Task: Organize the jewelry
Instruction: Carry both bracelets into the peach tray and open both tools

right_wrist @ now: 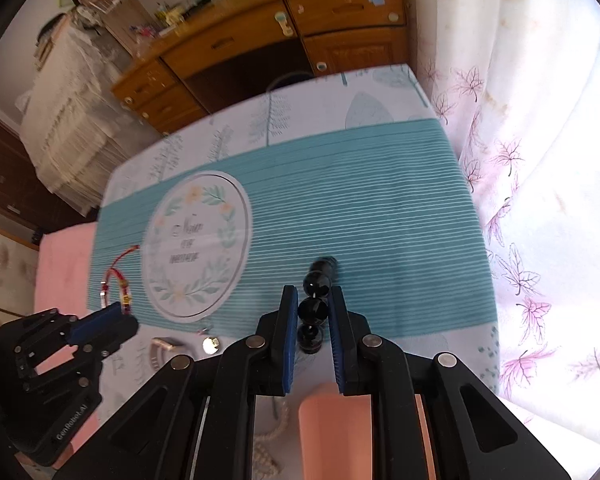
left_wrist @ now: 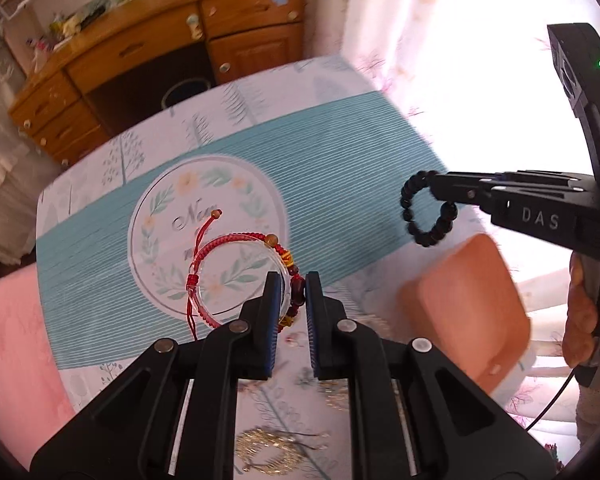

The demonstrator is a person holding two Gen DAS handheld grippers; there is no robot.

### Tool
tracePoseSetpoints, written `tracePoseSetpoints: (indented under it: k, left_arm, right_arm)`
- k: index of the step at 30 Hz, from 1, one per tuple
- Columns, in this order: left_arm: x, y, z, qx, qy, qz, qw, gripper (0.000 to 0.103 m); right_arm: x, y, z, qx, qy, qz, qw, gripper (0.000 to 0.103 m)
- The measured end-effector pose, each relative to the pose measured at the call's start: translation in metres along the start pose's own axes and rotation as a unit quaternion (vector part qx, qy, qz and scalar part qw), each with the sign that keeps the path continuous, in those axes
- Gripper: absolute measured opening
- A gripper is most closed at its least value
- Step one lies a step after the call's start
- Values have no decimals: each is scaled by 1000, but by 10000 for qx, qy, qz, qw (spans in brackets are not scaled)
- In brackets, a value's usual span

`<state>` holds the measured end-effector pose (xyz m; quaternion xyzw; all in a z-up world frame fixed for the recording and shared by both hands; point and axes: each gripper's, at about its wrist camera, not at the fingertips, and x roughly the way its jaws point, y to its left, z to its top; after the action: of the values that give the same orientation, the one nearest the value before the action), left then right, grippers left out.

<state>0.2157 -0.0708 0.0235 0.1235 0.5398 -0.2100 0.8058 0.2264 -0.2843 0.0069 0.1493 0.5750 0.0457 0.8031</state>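
above the table (left_wrist: pixel 340 152), left tool (left_wrist: pixel 293 280) gripping red bracelet (left_wrist: pixel 236 244), right tool (right_wrist: pixel 313 294) gripping black bead bracelet (right_wrist: pixel 312 308)

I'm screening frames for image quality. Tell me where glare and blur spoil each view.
Left wrist view: the curtain blows out to white at upper right, and the orange box is smeared by motion; the black bead bracelet stays sharp. Right wrist view: the curtain is overexposed, the dresser soft, edges bent by fisheye.

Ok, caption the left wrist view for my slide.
Left hand-held gripper holds a red bracelet; right hand-held gripper lifts black beads.
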Motion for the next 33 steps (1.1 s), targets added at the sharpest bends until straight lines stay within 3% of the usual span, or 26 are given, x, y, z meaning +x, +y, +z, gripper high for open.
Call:
tracePoseSetpoints:
  k: [6,12,20,26,28,33]
  left_arm:
    - [-31,-64,-1,348,-251,-278,9987,10]
    - [-35,-116,-7,571,-211,-598,9963,10]
    - [6,-174,-26,794,182,-914,9925,10]
    - [40,-200,-38,892,412,-960,9905,10]
    - [52,-199,-38,891,507,-997,9897,10]
    - [70,-200,-40,783,704,-1063,9887,11]
  right_arm:
    - [-88,-11,-42,-33,-457,300,9985,15]
    - [-131,-31,-101,-93,-495,364,9981,15]
    - [-81,-73,-178,361,355,503,9975,15]
    - [-58,-104,-217,643,589,310,9957,15]
    - [-54,-108,-227,656,678,344,9949,18]
    - [-54,-97,-234,402,545,149,9976,38]
